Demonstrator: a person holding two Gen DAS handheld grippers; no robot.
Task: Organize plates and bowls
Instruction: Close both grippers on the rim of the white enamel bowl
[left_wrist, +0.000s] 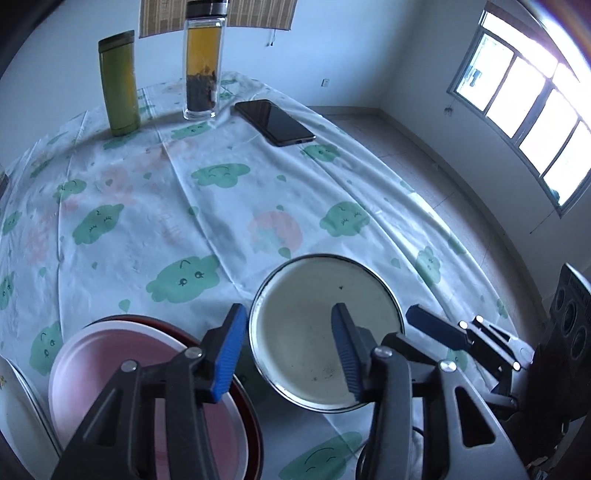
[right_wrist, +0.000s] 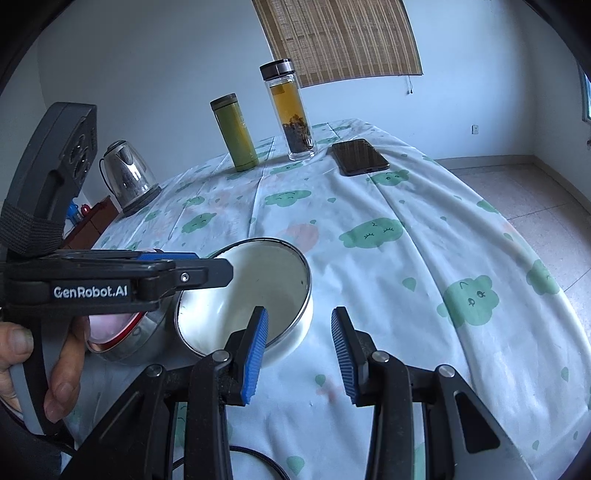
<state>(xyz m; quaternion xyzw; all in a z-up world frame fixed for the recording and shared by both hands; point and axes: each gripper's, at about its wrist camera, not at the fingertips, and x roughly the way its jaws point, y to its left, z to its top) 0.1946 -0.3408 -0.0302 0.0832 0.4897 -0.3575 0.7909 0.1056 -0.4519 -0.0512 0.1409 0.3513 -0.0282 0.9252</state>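
I see the left gripper (left_wrist: 291, 350) straddling the near-left rim of the white enamel bowl (left_wrist: 317, 332): its left pad hangs outside the wall, its right pad over the bowl's inside. The jaws stand apart; I cannot see either pad pressing on the rim. The right wrist view shows the same gripper from the side, level over the bowl's rim, with a person's hand (right_wrist: 22, 354) wrapped around its grey handle.

The right gripper (right_wrist: 301, 350) hovers just beside the bowl's near-right wall. Its jaws are open, with only tablecloth (right_wrist: 406, 280) between them; the left pad overlaps the bowl's edge in the view, and contact cannot be confirmed.

The bowl sits upright on the cloud-print tablecloth, near the table's front edge. Just to its left lies a pink plate (left_wrist: 110, 369) stacked in a dark red dish (left_wrist: 255, 428).

Well apart, at the far side of the table, stand a green flask (left_wrist: 120, 85), a glass tea bottle (left_wrist: 201, 66) and a smartphone (left_wrist: 275, 122). A steel kettle (right_wrist: 127, 173) stands at the left edge.
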